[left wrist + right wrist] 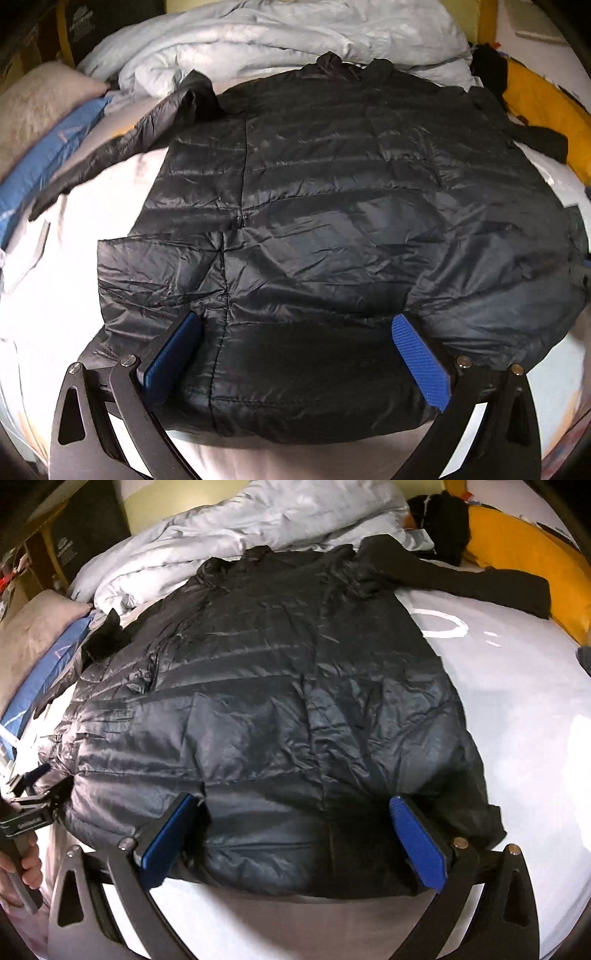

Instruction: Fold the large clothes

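Observation:
A black quilted puffer jacket (332,203) (277,701) lies spread flat on a bed, collar at the far end and hem nearest me. One sleeve (110,147) stretches out left, the other sleeve (480,579) out right. My left gripper (295,321) hovers over the hem's left part, its blue pads (173,354) wide apart with jacket fabric lying between them, not pinched. My right gripper (293,799) is open the same way over the hem's right part. In the right wrist view the left gripper's body (26,819) and the hand (18,875) holding it show at the left edge.
A crumpled pale grey duvet (277,40) is heaped beyond the collar. Blue (48,155) and beige pillows (33,107) lie at the left. A yellow cushion (524,554) with dark clothing (443,520) sits far right. White sheet (517,720) surrounds the jacket.

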`<action>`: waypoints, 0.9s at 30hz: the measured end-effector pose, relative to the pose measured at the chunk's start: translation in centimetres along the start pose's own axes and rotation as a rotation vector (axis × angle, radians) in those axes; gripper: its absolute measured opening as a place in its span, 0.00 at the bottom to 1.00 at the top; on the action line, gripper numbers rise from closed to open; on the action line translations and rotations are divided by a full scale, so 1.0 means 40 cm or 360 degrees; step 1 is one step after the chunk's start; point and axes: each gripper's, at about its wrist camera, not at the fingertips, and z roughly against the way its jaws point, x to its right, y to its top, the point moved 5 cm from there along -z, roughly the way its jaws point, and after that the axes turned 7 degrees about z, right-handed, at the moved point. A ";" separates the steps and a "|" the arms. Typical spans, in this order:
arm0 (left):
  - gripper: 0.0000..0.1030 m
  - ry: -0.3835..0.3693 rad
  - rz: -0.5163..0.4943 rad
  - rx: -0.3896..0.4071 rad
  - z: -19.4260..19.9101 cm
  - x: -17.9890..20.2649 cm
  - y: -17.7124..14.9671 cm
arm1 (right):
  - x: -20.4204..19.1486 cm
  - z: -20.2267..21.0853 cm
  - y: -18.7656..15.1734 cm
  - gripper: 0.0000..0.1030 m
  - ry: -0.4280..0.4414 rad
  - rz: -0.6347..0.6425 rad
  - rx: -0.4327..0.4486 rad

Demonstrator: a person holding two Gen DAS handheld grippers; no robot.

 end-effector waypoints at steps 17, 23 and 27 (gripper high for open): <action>1.00 -0.0085 -0.0399 0.0282 0.214 0.076 -0.045 | -0.126 0.139 -0.012 1.00 -0.0109 0.0568 0.0312; 1.00 -0.0066 -0.0593 0.0196 0.185 0.144 -0.086 | -0.191 0.104 -0.052 1.00 -0.0239 0.0772 0.0313; 1.00 0.0006 -0.0631 0.0119 0.149 0.144 -0.101 | -0.223 0.069 -0.083 1.00 -0.0262 0.0926 0.0235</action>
